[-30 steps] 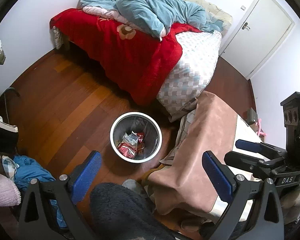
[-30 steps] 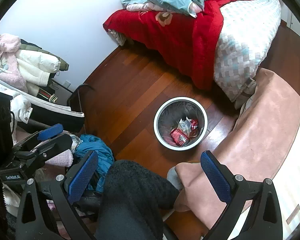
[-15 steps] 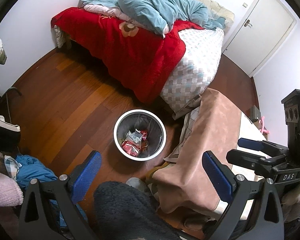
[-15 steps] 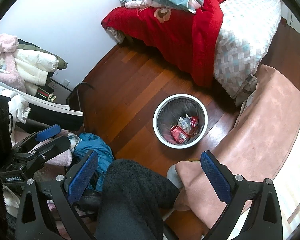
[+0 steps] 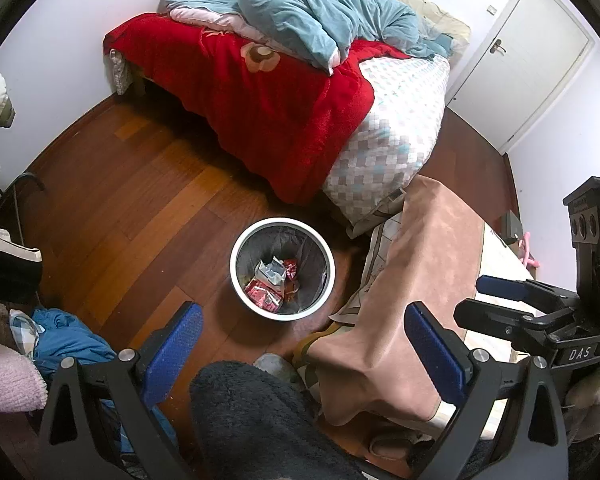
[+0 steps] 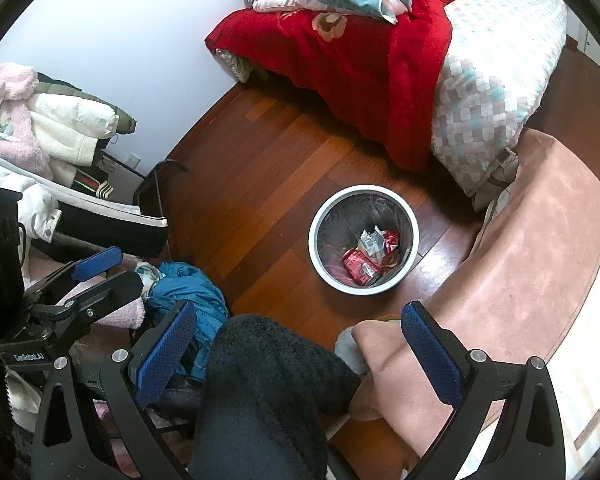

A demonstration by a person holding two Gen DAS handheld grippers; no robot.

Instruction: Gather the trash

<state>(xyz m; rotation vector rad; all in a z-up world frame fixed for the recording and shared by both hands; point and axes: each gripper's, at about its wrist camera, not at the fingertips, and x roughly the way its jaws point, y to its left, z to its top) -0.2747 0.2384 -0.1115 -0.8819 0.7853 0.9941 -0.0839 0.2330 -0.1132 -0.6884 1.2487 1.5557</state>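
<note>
A white-rimmed trash bin stands on the wooden floor near the bed's foot. Inside it lie red and silver wrappers. My left gripper hangs high above the floor, open, nothing between its blue pads. My right gripper is likewise open and empty, held high on the near side of the bin. Each wrist view catches the other gripper at its edge: the right gripper and the left gripper.
A bed with a red blanket and blue duvet fills the far side. A pink cloth covers a table at right. A person's dark fuzzy trouser leg is below. Clothes pile up at left. A white door is at far right.
Both grippers have drifted slightly, so the bin sits a little further right in the left wrist view. Both stayed open and empty.
</note>
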